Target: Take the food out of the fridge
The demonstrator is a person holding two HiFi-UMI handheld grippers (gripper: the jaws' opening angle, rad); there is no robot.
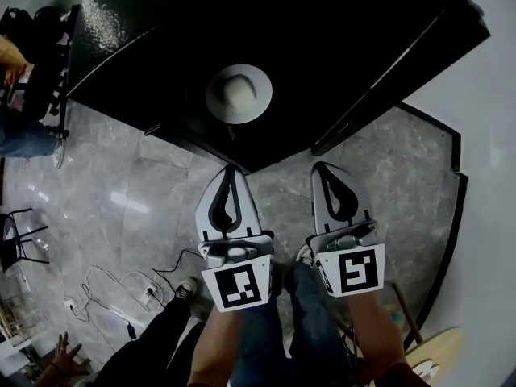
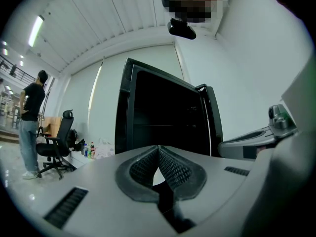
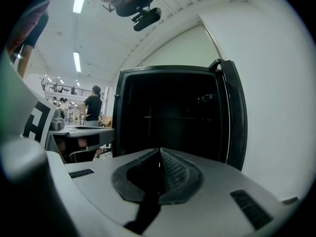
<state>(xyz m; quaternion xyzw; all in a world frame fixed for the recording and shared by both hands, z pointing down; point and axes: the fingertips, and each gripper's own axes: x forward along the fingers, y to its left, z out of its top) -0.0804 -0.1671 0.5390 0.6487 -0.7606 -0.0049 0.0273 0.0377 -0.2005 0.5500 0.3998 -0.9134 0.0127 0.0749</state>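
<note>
Head view, steeply down. Left gripper (image 1: 229, 170) and right gripper (image 1: 325, 168) side by side, close but apart, above the grey marble floor (image 1: 137, 208), both aimed at the black fridge (image 1: 322, 55).

Left gripper view: jaws pressed together at the tips, nothing between them. Right gripper view: jaws likewise together and empty.

Fridge stands on the floor against a white wall, straight ahead of both grippers, not touched. Its front reads as a dark cavity with a faint shelf line. Too dark inside to make out any food.

On the fridge's top, near the middle, a round grey plate (image 1: 239, 93) carries a pale lump. I cannot tell what it is.

Floor, left side: loose cables and a power strip (image 1: 149, 295). Left gripper view, far left: a person (image 2: 30, 122) stands by an office chair (image 2: 57, 144), with bottles (image 2: 89, 150) beside it.
</note>
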